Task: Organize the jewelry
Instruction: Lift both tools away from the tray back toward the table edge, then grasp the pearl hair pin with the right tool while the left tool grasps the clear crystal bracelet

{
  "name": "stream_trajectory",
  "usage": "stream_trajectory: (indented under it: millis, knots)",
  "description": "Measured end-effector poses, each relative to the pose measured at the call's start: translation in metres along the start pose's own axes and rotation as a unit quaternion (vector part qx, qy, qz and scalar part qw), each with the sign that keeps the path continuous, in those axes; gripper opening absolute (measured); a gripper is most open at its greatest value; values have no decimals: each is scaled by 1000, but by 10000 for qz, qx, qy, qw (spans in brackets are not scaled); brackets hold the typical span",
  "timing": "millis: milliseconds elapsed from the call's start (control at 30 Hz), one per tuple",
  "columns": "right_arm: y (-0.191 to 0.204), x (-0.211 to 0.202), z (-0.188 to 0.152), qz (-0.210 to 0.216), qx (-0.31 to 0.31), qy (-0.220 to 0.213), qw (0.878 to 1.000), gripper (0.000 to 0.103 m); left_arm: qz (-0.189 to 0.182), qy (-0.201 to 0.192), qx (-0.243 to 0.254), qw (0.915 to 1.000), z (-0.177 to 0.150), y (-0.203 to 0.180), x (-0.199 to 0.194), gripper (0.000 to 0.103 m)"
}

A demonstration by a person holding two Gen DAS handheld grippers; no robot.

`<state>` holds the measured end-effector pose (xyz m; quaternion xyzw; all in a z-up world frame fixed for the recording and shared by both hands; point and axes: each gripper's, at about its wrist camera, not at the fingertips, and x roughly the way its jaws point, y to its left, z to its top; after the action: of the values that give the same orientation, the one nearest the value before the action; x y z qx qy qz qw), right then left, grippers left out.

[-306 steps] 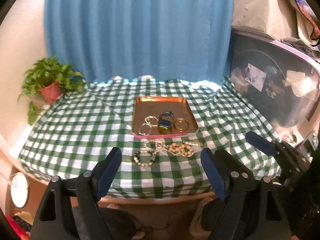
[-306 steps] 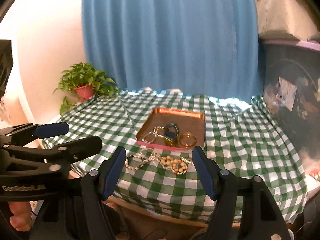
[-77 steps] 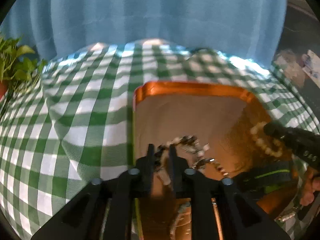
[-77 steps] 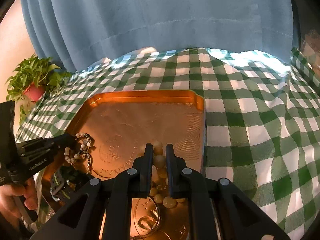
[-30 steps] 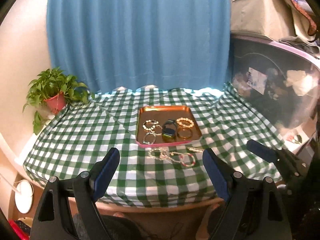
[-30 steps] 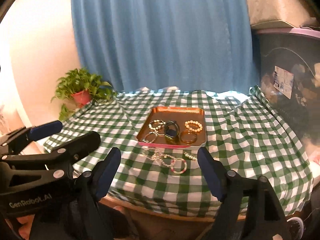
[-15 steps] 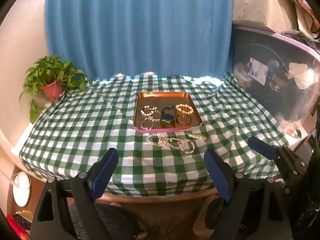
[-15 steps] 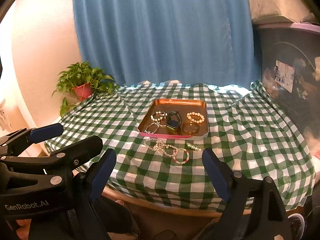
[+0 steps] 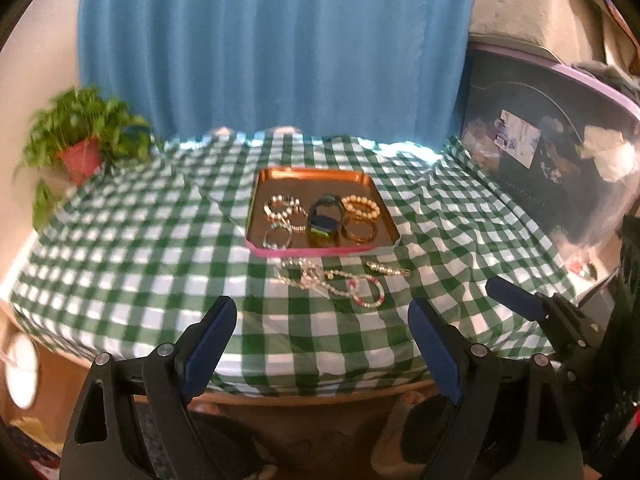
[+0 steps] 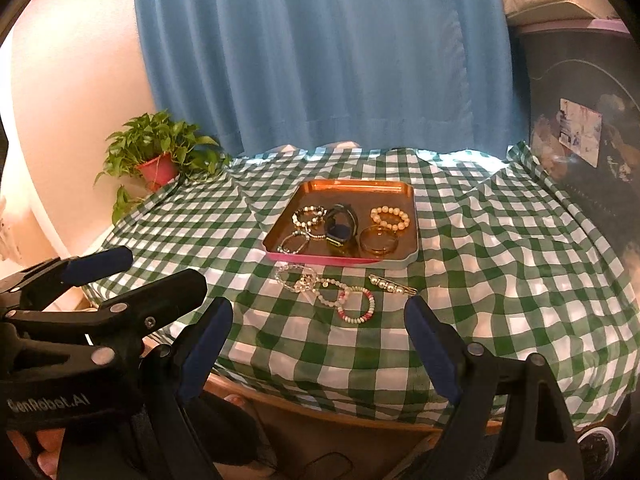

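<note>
Both claws, left (image 9: 322, 334) and right (image 10: 318, 334), gape empty, well short of what looks like bracelets (image 10: 334, 294) before the tray (image 10: 412, 258).

A green-and-white checked cloth (image 10: 480, 280) is lying ahead of the black, blue-padded right gripper (image 10: 318, 322). On it a copper tray (image 10: 352, 188) is showing a pink front edge. A blue curtain (image 10: 320, 52) is hanging beyond, a red-potted green plant (image 10: 158, 160) far left.

Both bead bracelets (image 10: 309, 216) and (image 10: 391, 217) now lie in the tray (image 10: 413, 216), far ahead of the empty, wide-open left gripper (image 9: 322, 336) and right gripper (image 10: 318, 336).
</note>
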<state>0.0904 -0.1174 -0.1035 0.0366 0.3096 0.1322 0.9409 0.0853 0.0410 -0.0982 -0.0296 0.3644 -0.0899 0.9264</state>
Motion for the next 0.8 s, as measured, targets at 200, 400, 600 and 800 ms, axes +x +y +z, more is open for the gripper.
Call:
stream_trajectory:
  millis: [200, 400, 600, 800]
  knots:
    - [-19, 23, -7, 16, 153, 47, 9999, 85, 54, 163, -101, 9998, -1, 18, 28, 88]
    - [-29, 49, -7, 232, 42, 149, 9996, 80, 202, 398, -118, 9989, -1, 35, 72, 88]
    - [-53, 85, -2, 153, 33, 299, 9994, 66, 20, 676, -52, 9977, 0, 50, 119, 86]
    - [-87, 122, -7, 174, 198, 589, 9979, 49, -63, 867, 79, 9962, 7, 59, 162, 71]
